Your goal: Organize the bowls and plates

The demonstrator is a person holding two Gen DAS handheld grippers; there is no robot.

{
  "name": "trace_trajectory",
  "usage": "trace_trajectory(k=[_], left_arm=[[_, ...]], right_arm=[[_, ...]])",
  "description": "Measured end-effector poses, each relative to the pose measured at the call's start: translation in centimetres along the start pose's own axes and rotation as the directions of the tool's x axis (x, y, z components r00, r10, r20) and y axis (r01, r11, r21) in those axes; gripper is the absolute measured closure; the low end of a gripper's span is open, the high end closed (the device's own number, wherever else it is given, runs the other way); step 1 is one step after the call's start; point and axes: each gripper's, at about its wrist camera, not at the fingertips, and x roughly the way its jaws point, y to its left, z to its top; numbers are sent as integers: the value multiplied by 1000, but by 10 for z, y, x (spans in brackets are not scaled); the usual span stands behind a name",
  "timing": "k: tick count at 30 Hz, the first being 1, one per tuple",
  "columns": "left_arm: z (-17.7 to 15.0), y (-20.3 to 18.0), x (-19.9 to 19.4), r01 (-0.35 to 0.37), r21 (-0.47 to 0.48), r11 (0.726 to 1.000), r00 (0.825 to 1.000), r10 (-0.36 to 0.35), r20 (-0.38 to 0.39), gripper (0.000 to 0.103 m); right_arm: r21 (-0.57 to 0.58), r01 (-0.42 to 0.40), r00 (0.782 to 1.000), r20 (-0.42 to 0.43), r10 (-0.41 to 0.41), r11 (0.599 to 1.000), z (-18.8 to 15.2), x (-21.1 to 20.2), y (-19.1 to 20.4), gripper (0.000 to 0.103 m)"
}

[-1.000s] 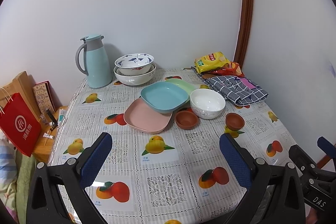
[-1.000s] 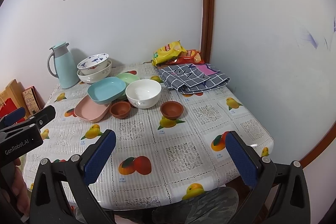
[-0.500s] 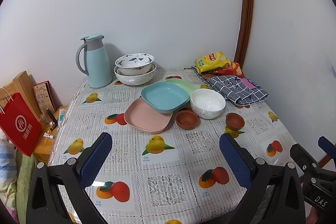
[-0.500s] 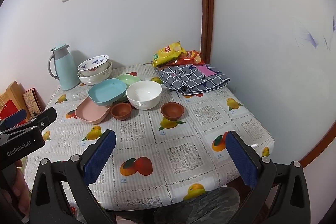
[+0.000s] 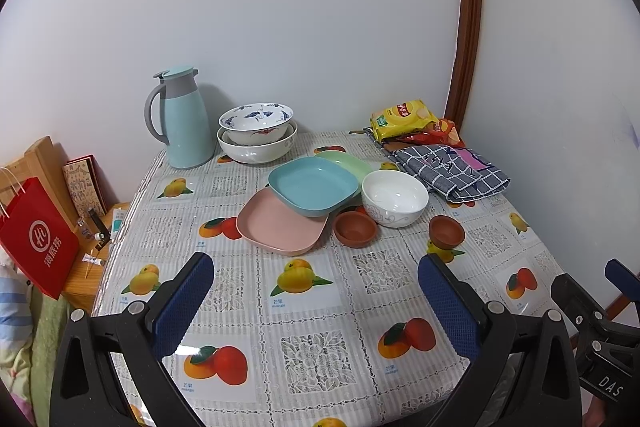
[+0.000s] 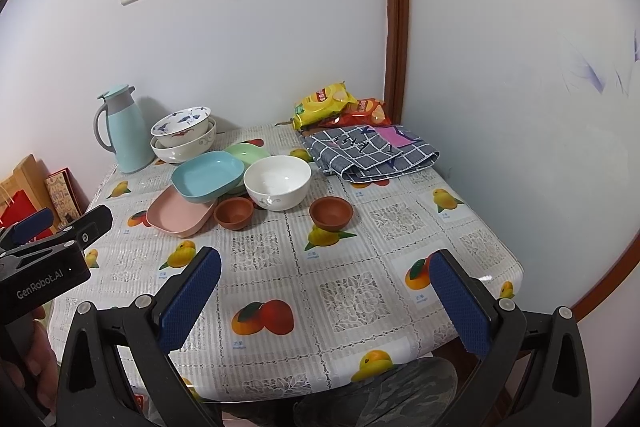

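Clearly at the opening step: left claw [image 5: 316, 301] and right claw [image 6: 326, 293] both wide, holding nothing, over the near counter [image 6: 360, 291]. Plates [image 5: 312, 185] and bowls [image 5: 394, 197] clustered mid-counter, untouched. Next, probably reaching farther for the small brown bowl [image 6: 331, 213].

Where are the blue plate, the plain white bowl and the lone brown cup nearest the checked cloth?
blue plate [image 5: 313, 185], left wrist view, inner floor.
plain white bowl [image 6: 277, 177], right wrist view, inside bottom.
brown cup [image 6: 331, 212], right wrist view, inner hollow.

Right gripper [image 6: 324, 297], fingers [image 6: 190, 297] wide apart, above the table [image 6: 360, 267], dishes beyond.
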Motion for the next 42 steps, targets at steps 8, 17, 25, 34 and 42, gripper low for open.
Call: trace_trajectory(k=[8,17,25,34,42], left_arm=[[-1,1,0,0,0,1000,1000,0,1,0],[0,1,-1,-7,-2,1000,1000,7,-1,0],[3,-2,4,-1,2,1000,1000,1,-8,0],[16,3,14,0,-5,1000,1000,0,-11,0],[28,17,42,6,-11,1000,1000,-6,-29,0]], right_arm=[[2,-3,1000,5,3,1000,1,-4,1,1],[11,-13,1000,0,13,1000,2,-2,0,1],[2,-12,1000,0,12,1000,6,0,5,1],[11,-17,1000,-2,17,1000,17,7,8,1],[30,-27,998,-61,29,999,26,38,8,1]])
